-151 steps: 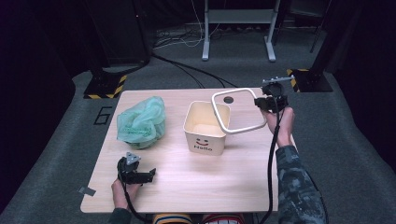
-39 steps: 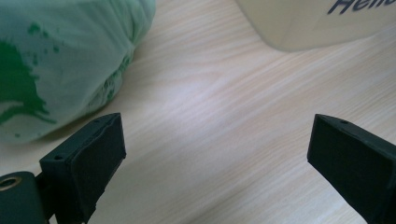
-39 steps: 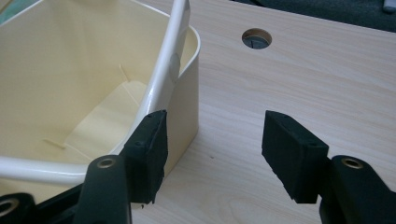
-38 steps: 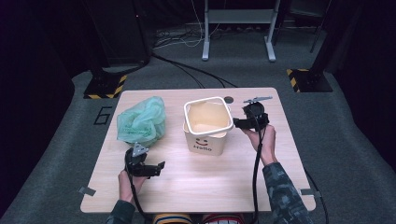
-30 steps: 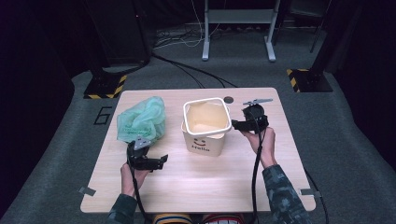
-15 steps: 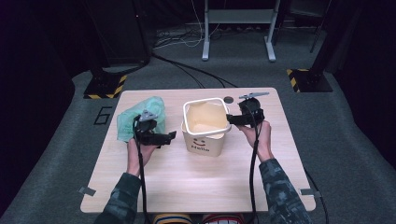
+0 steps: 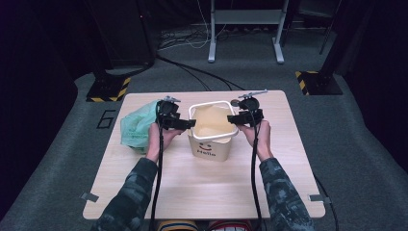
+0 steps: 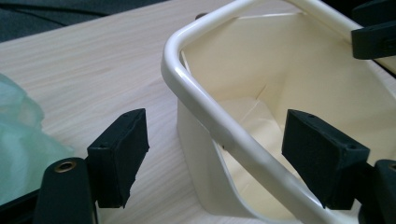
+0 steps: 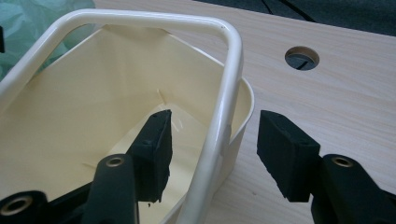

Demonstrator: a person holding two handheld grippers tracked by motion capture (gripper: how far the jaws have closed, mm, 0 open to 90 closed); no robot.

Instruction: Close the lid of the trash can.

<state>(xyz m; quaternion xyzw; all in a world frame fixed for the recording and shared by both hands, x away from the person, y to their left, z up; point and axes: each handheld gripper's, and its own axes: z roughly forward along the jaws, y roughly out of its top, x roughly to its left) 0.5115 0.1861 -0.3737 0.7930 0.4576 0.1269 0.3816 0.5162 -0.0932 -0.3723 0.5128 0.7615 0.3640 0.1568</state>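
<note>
A cream bin (image 7: 212, 146) with "Hello" printed on its front stands mid-table, and a white rim ring (image 7: 192, 114) sits on top of it. My left gripper (image 7: 189, 124) is open at the bin's left side; in the left gripper view its jaws straddle the rim ring (image 8: 219, 133), one outside the bin (image 8: 201, 154) and one inside. On the bin's right side my right gripper (image 7: 233, 118) is open, its jaws straddling the rim ring (image 9: 219, 121) of the bin (image 9: 93, 112). Neither pair of jaws presses on the ring.
A crumpled green plastic bag (image 7: 136, 128) lies on the table left of the bin, just behind my left hand. A round cable hole (image 9: 302, 58) is in the tabletop (image 7: 202, 187) beyond the right gripper. Cables trail back from both grippers.
The ring, held up by the right gripper five seconds ago, now sits on the bin. My left gripper moved from the front left up to the bin's left rim; the right shifted slightly left.
</note>
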